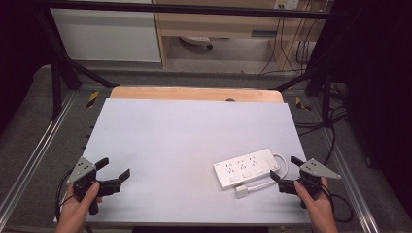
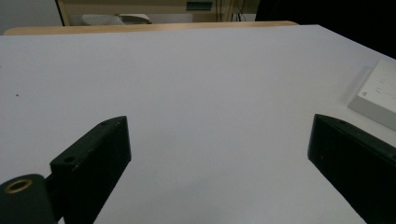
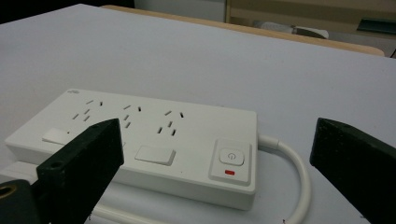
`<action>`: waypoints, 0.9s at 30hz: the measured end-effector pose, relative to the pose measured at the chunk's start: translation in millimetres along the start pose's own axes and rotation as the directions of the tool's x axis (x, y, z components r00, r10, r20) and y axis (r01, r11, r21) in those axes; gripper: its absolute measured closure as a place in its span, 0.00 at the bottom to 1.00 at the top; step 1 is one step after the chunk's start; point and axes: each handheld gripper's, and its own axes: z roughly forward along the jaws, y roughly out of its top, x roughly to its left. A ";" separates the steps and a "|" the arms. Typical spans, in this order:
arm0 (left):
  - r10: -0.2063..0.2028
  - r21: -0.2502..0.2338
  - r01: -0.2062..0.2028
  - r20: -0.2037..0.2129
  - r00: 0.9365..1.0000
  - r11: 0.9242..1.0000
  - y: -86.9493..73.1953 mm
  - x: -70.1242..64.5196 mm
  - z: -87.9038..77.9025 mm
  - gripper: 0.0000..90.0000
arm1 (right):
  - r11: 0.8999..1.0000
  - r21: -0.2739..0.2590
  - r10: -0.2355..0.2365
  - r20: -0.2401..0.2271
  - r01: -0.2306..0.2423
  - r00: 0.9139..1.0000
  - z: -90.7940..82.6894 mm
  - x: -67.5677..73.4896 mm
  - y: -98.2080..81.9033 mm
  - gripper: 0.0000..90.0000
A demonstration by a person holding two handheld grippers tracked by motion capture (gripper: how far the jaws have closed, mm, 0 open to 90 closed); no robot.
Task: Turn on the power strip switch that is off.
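Two open grippers, one power strip waiting at the right.

At the near left edge of the table (image 1: 160,121) the left gripper (image 1: 114,171) has its jaws spread wide on nothing. Further right lies the white power strip (image 1: 247,167), flat, with its cord (image 1: 282,162) looping round to a plug (image 1: 241,191) (just in front of it). The right gripper (image 1: 283,169) is just beside its switch end, jaws wide and empty. The strip looks rigid, light and smooth, likely slippery; across its narrow sides seems the best hold, while the cord would flop.
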 end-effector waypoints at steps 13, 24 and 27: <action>0.009 0.005 -0.009 0.008 1.000 1.000 -0.5 -0.5 -0.4 0.07 | 0.999 0.041 0.020 0.019 -0.021 1.000 -3.7 0.4 0.6 0.04; 0.011 0.007 -0.011 0.009 1.000 1.000 -0.9 -0.3 -1.2 0.07 | 0.997 -0.003 0.073 0.090 -0.073 0.993 -13.9 4.6 13.8 0.02; 0.013 0.007 -0.013 0.010 1.000 1.000 -1.1 -0.4 -1.4 0.07 | 0.994 -0.023 0.113 0.095 -0.111 0.989 -18.3 4.6 17.6 0.02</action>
